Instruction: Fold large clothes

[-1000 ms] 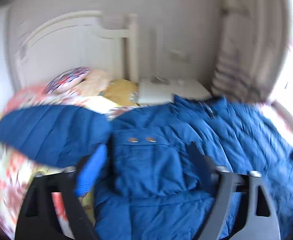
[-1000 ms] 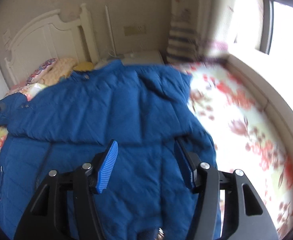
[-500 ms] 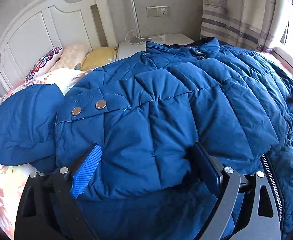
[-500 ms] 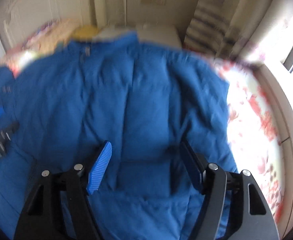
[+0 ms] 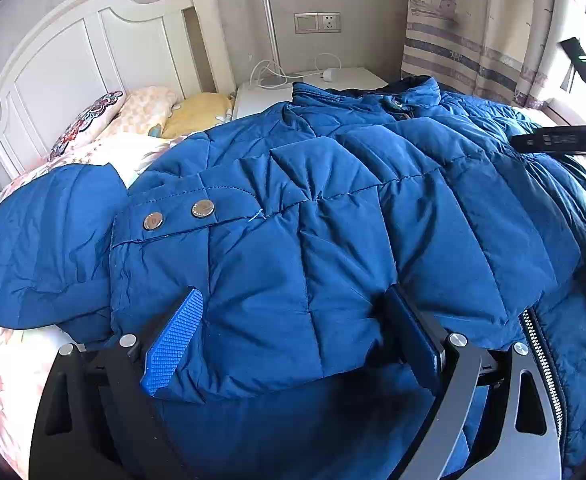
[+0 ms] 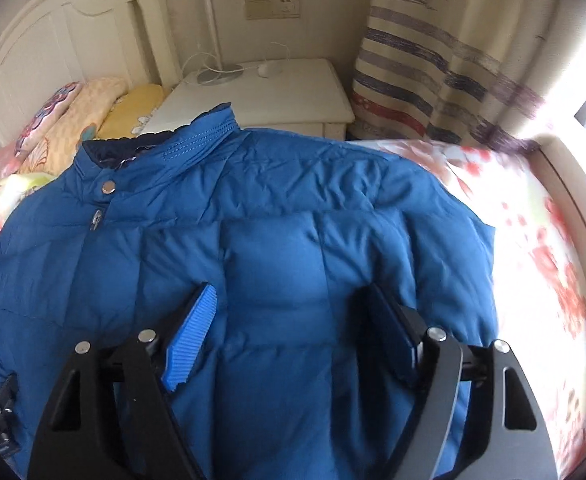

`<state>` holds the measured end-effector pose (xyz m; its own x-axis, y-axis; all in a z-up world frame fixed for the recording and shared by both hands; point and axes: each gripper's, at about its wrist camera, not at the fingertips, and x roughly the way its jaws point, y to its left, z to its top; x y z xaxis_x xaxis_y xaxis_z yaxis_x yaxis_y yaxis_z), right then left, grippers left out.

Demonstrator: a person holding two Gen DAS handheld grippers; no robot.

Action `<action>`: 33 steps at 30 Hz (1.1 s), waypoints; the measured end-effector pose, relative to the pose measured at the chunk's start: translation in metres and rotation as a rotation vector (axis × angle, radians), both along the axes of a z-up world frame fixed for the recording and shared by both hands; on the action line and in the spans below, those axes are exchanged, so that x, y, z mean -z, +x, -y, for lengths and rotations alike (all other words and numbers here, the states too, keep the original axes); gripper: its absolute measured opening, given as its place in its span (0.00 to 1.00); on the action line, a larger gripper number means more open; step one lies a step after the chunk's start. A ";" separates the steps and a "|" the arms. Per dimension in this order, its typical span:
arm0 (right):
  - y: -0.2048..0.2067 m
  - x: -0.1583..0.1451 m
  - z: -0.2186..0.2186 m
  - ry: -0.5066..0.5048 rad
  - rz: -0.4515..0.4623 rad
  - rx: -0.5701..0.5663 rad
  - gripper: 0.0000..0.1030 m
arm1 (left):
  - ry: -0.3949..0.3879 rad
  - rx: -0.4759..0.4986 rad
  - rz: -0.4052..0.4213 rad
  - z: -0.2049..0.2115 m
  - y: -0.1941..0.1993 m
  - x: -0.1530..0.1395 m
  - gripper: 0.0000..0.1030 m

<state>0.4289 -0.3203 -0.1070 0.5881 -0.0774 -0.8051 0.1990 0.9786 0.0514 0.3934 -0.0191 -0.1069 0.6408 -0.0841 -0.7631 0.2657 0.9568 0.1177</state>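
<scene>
A blue quilted jacket lies spread on the bed, collar toward the nightstand. One sleeve, with two metal snaps on its cuff, is folded across the jacket's front. My left gripper stands wide, straddling the sleeve's near edge without visibly pinching the fabric. My right gripper hovers over the jacket's body; its jaws are opening, with only flat fabric below them. A blue quilted flap lies off to the left. The zipper shows at the lower right.
A white headboard and several pillows are at the far left. A white nightstand holds a lamp base and cable. A striped curtain hangs at the right. Floral sheet lies bare beside the jacket.
The left gripper came down and the sleeve now lies flat across the jacket. The right gripper slid across the jacket toward the collar, and its fingers spread wider.
</scene>
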 end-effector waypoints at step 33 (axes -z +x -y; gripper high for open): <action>-0.130 0.021 0.019 0.010 0.056 -0.071 0.91 | -0.966 -0.821 0.176 -0.386 -0.032 -0.030 0.86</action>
<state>0.2985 -0.3391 -0.1283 0.6359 -0.0262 -0.7714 0.1258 0.9896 0.0701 0.3614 0.3671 -0.0768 0.8535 -0.0884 -0.5135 -0.3890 0.5477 -0.7408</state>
